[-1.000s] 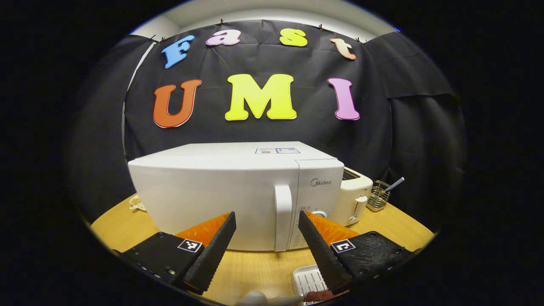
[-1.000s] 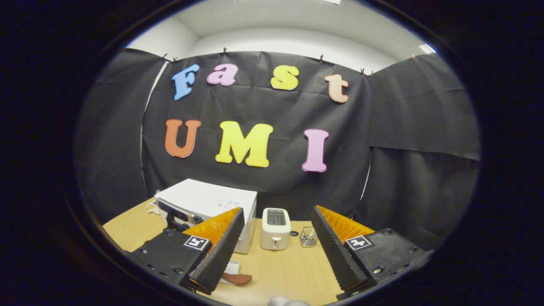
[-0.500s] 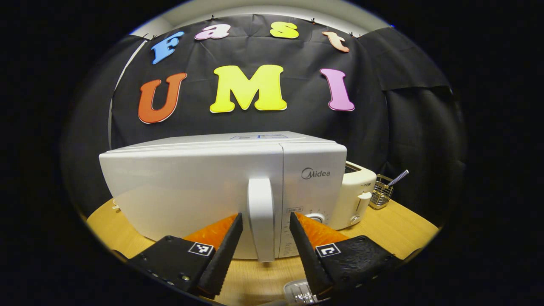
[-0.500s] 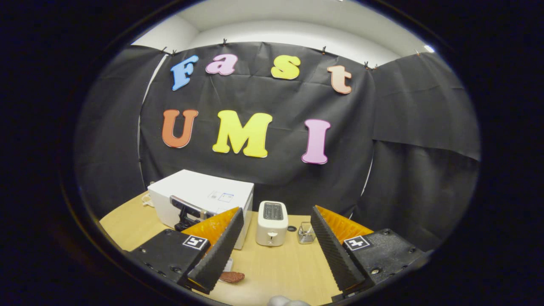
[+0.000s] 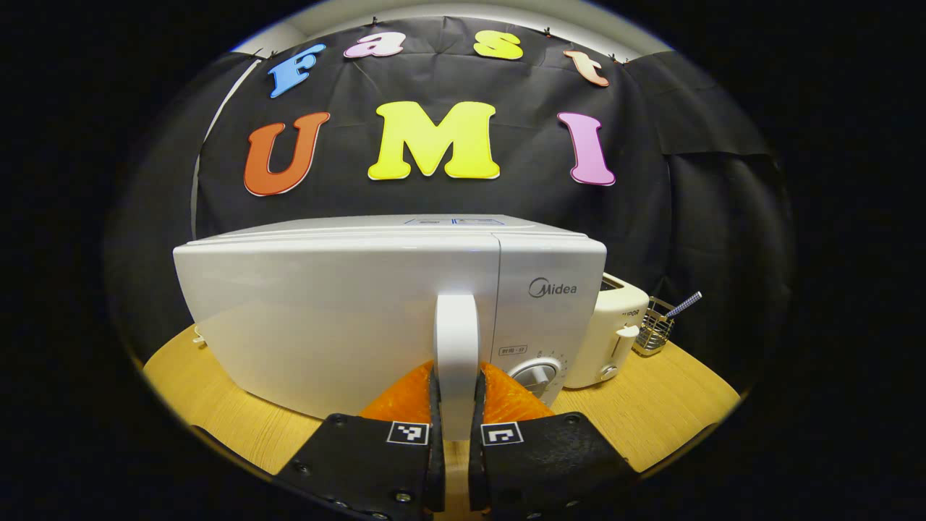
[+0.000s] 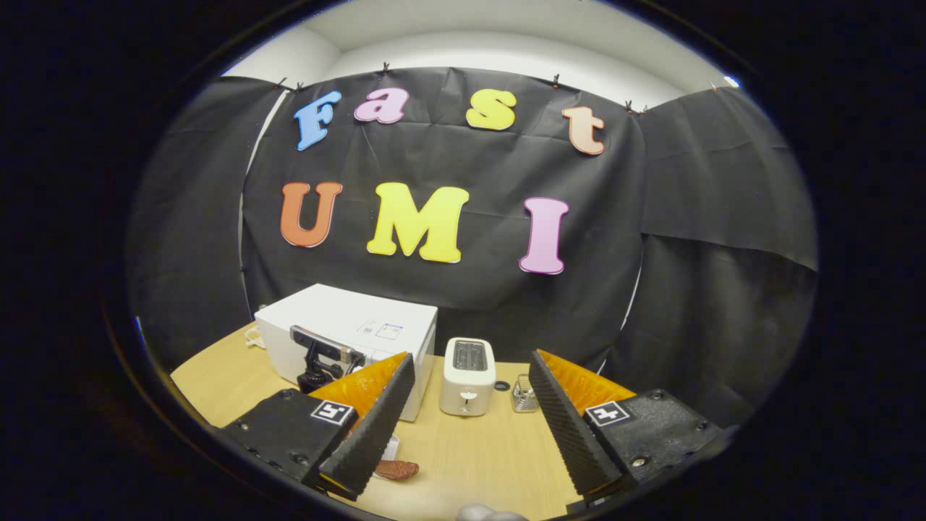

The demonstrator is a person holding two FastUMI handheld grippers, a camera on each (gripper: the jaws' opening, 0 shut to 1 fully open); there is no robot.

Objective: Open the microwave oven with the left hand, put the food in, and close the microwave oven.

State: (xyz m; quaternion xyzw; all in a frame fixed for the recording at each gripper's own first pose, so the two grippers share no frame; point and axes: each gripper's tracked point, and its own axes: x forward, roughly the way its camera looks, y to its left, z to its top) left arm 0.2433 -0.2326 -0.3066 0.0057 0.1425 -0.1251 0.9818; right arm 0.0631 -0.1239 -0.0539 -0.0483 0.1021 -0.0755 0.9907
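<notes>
Left gripper view showed my left claw (image 5: 456, 412) closed on the microwave's door handle (image 5: 456, 340), one finger pressed against each side of the white vertical bar near its lower end. The microwave oven (image 5: 347, 311) stood on the wooden table (image 5: 651, 412) with its door shut, the handle at the seam between the door and the control panel. A round dial (image 5: 532, 378) sat low on that panel, just right of my claw. To the right of the oven, close beside it, stood a white toaster (image 5: 615, 329), and past that a small wire holder (image 5: 655, 329) with a striped stick leaning out of it.

Right gripper view looked from farther off and higher up. My right claw (image 6: 466, 423) was wide, nothing between its fingers. Between and beyond them I saw the same toaster (image 6: 467, 376) upright on the table (image 6: 477, 449), the wire holder (image 6: 524, 394) just right of it, and the oven (image 6: 354, 333) to the left. The other gripper's body (image 6: 322, 354) stood against the oven's front. The food (image 6: 396, 469), a flat reddish-brown piece, lay on the table near the tip of my right claw's left finger (image 6: 372, 427), touching a small white tray (image 6: 389, 449) mostly hidden behind that finger; I could not tell whether the piece rested partly on it. A pale rounded thing (image 6: 481, 513) showed at the bottom edge, too cut off to name.
</notes>
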